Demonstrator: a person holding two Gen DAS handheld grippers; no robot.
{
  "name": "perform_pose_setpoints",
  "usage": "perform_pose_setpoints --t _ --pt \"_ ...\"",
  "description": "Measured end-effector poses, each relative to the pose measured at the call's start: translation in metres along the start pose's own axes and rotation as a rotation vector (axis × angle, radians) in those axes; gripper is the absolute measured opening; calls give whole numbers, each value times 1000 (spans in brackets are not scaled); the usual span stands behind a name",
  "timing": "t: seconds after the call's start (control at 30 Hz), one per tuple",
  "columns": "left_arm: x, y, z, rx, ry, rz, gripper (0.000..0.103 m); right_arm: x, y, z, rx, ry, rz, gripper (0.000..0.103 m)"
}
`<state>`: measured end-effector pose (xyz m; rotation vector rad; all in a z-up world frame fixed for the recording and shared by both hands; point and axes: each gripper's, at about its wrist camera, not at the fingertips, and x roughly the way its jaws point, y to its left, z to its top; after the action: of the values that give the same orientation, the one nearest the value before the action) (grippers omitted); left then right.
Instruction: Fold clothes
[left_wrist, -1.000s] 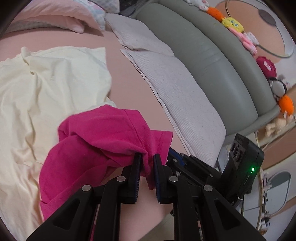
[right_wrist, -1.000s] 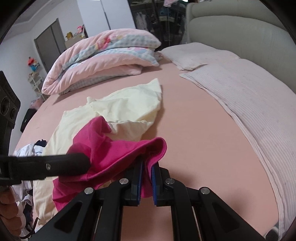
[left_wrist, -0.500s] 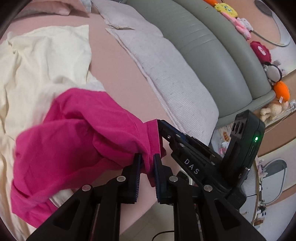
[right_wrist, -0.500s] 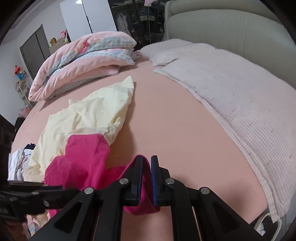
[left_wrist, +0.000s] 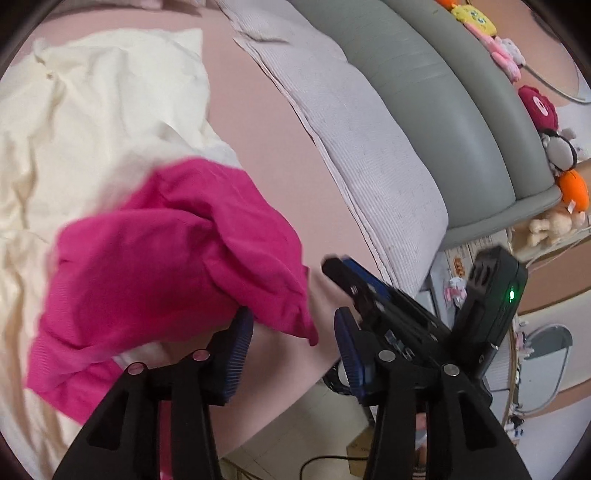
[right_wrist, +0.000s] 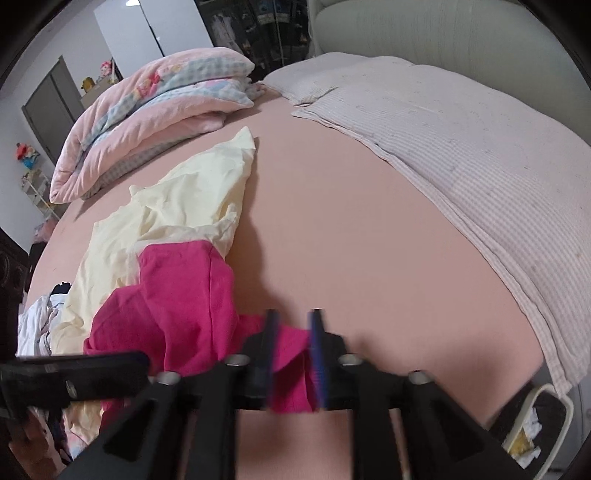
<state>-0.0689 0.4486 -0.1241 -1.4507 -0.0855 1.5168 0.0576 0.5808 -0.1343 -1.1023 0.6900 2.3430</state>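
Observation:
A magenta garment (left_wrist: 166, 258) lies crumpled on the pink bed sheet (left_wrist: 266, 140), partly over a cream garment (left_wrist: 92, 129). My left gripper (left_wrist: 291, 339) hangs over the garment's near corner with its jaws opening; that corner droops between the pads, and they do not press it. In the right wrist view the magenta garment (right_wrist: 177, 302) has a fold between the blue pads of my right gripper (right_wrist: 294, 332). Those jaws are opening too and are blurred. The right gripper (left_wrist: 354, 280) shows just right of the left one. The left gripper's finger (right_wrist: 74, 376) crosses the lower left.
Striped pale pillows (right_wrist: 461, 147) line the grey-green headboard (left_wrist: 443, 92), which carries plush toys (left_wrist: 535, 107). A folded pink quilt (right_wrist: 159, 103) sits at the far side. Loose clothes (right_wrist: 40, 325) lie at the left. The bed's near edge and floor (left_wrist: 314, 424) are below the grippers.
Both grippers were shut on the magenta garment's edge; their jaws have parted. The garment has sunk onto the bed, and both grippers came lower toward the bed's near edge.

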Motion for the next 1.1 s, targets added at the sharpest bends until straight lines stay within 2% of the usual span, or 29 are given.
perform_pose_setpoints --t 0.07,0.2,0.27,0.4,0.63,0.77,0.87,1.1 --pt "-11 4 -1 10 -24 11 44 -8 0 -4 20 -8 13 54" --pt "-26 16 -4 19 -76 102 47 -23 2 -13 46 -34 58 61" --pt "-29 22 -3 21 -99 143 50 -29 5 -17 32 -43 50 62" --pt "-40 29 -11 55 -120 205 51 -35 17 -22 -15 -48 50 63" --pt "-66 31 -31 263 -184 402 52 -29 43 -30 -147 -52 19 63" --pt "-68 44 -35 268 -188 434 52 -23 58 -37 -250 -55 18 63" --pt "-67 50 -38 263 -180 461 52 -16 66 -42 -306 -48 -24 63" --pt "-54 52 -47 308 -159 472 52 -10 54 -45 -262 -26 5 63"
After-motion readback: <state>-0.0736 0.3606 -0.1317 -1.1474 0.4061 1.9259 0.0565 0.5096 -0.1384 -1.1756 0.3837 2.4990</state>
